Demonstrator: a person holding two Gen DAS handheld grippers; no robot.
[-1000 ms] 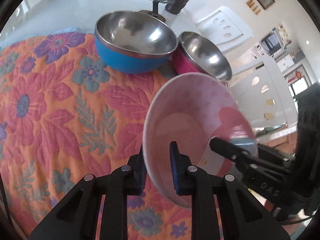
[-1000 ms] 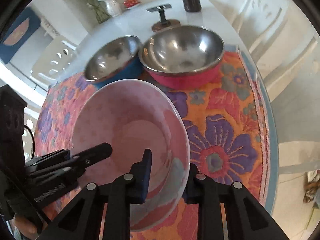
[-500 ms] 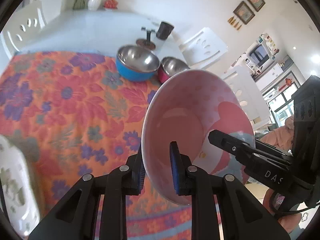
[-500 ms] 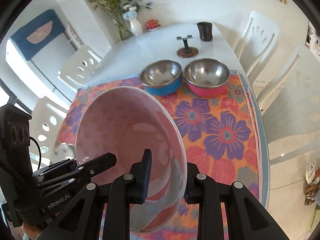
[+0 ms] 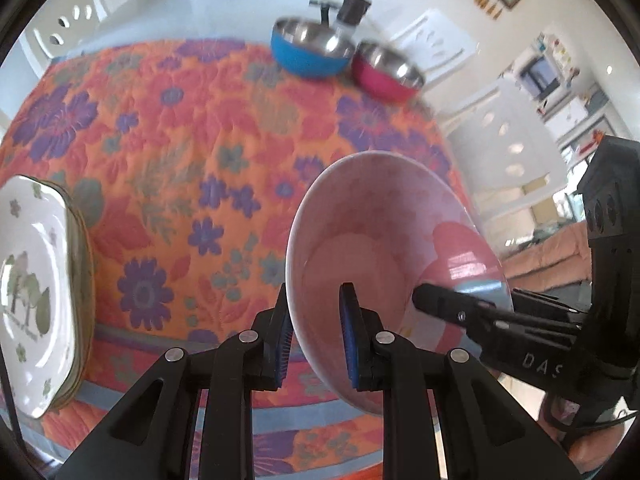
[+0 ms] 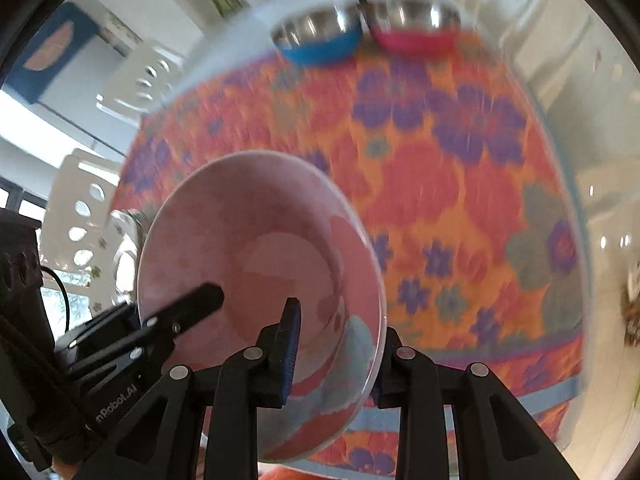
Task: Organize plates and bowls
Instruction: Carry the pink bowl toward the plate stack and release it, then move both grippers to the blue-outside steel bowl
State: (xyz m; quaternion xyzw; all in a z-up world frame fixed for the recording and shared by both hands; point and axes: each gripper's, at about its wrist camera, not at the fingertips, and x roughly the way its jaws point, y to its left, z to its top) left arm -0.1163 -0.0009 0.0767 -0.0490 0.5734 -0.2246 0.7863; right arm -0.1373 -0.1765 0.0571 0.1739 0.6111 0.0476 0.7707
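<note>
Both grippers hold one pink bowl (image 5: pixel 380 248) in the air above the near edge of the flowered tablecloth. My left gripper (image 5: pixel 316 344) is shut on its left rim. My right gripper (image 6: pixel 332 348) is shut on its right rim; the bowl (image 6: pixel 256 248) fills the lower middle of the right wrist view. The right gripper's finger (image 5: pixel 448 302) reaches in from the right in the left wrist view. A blue steel bowl (image 5: pixel 308 46) and a pink steel bowl (image 5: pixel 386 72) sit side by side at the far end. White flowered plates (image 5: pixel 36 284) are stacked at the near left.
The orange flowered cloth (image 5: pixel 200 128) covers the near part of the white table (image 5: pixel 208 4). A dark cup (image 5: pixel 354 6) and a small stand (image 5: pixel 324 6) sit behind the steel bowls. White chairs (image 6: pixel 84 216) stand around the table.
Both grippers have drawn the pink bowl back from beside the steel bowls to the near edge of the cloth. The plate stack has come into view at the left.
</note>
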